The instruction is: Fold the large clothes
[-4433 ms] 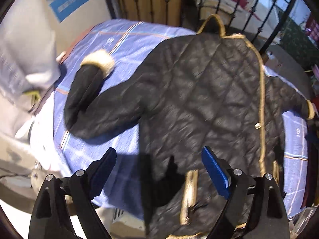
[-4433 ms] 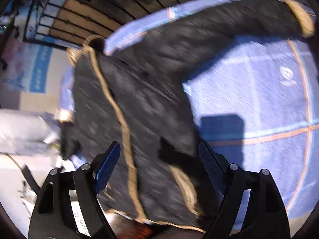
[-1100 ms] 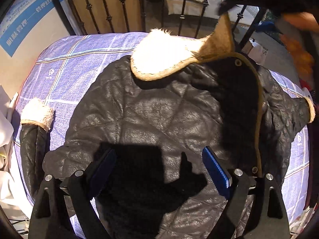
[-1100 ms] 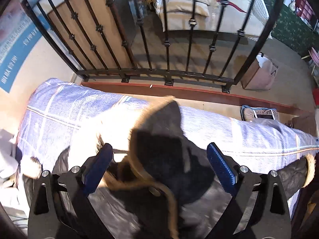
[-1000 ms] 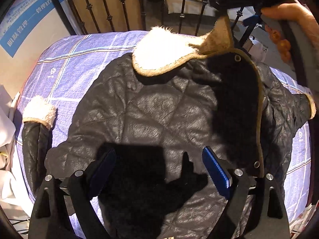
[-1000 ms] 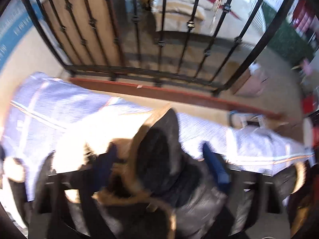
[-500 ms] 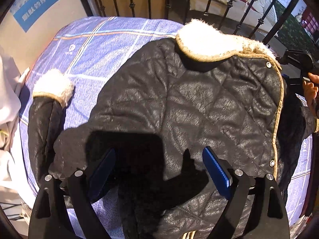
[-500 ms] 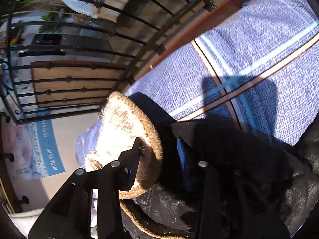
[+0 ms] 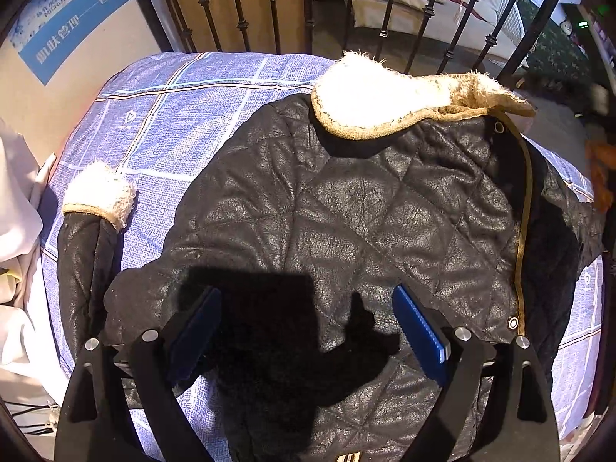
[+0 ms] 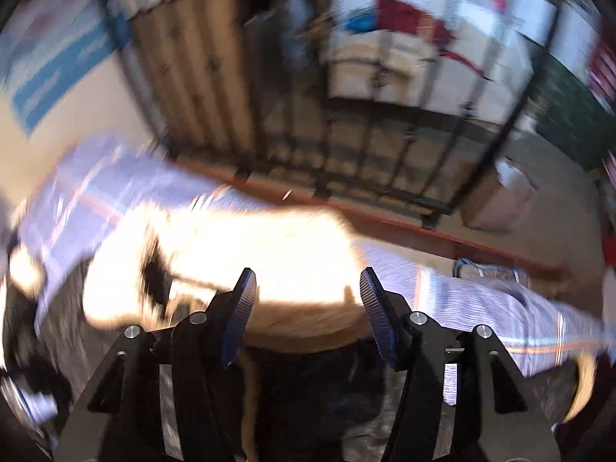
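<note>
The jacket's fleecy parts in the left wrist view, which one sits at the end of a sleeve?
The small fleece cuff at far left; the big fleece collar tops the jacket.

Right gripper (image 10: 306, 310) let go of the fluffy collar (image 9: 389, 98), jaws opening with nothing pinched. Collar now lying flat at 12 o'clock on the black jacket (image 9: 346, 223), no longer lifted up

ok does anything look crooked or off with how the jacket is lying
The black quilted jacket lies mostly flat on the blue plaid sheet. The sleeve with the fleece cuff bends back alongside the body rather than lying straight out. No damage shows.
</note>
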The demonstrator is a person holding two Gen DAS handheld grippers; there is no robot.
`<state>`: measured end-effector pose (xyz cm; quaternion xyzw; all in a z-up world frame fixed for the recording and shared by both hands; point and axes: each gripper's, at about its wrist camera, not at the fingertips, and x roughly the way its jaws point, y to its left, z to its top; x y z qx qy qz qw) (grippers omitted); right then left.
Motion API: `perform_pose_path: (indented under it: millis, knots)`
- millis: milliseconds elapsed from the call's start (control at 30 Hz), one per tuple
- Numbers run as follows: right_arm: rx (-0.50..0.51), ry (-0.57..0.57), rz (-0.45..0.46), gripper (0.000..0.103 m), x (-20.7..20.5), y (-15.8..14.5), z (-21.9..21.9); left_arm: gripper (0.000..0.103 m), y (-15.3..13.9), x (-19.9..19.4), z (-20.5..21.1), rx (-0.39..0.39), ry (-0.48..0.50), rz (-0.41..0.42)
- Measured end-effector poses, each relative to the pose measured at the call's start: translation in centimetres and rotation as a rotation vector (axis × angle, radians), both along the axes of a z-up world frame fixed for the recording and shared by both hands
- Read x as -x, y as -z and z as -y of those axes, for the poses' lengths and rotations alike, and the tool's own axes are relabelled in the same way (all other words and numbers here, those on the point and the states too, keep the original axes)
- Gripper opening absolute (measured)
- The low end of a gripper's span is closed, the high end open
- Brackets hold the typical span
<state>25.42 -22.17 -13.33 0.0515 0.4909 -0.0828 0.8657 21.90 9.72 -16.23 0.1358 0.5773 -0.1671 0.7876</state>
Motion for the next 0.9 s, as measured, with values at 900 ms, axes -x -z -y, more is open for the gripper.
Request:
perform_pose_path:
  millis: [900]
  knots:
    - [-0.249, 0.332, -0.311, 0.074, 35.5, 7.0, 2.5, 0.091, -0.1, 6.9, -9.8, -0.111, -0.051, -0.018]
